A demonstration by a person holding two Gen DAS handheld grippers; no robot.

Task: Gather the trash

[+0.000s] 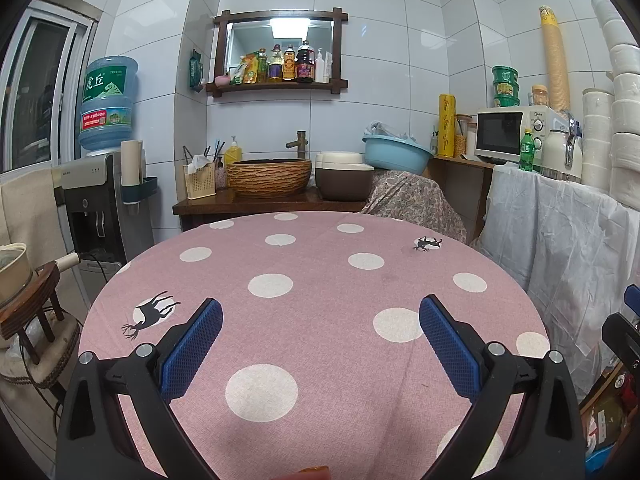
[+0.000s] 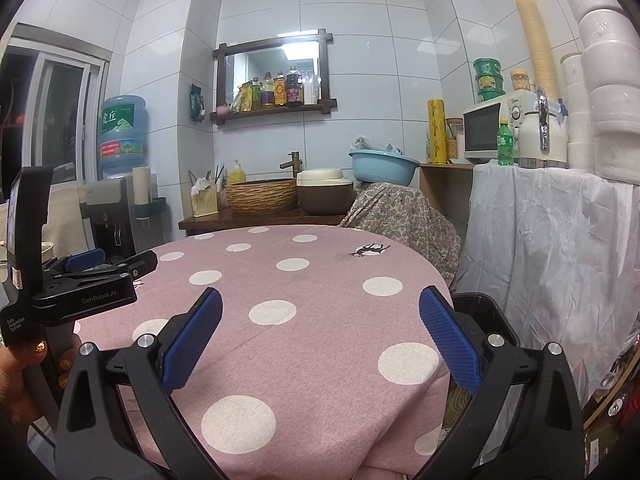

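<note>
We hold both grippers above a round table draped in pink polka-dot cloth, and no trash shows anywhere on it. The left gripper hovers over the middle of the cloth, its blue fingers spread wide with nothing between them. The right gripper sits near the table's right edge, likewise released and holding nothing. Just beyond its right finger, a black bin stands beside the table, low against the white-draped counter; we judge that this is where the trash belongs. Its inside is mostly hidden, so we cannot tell what it holds. A sliver of something orange peeks at the bottom edge of the left view, too little to name. With no scrap in sight, we cannot judge weight, softness or a good place to pinch.
</note>
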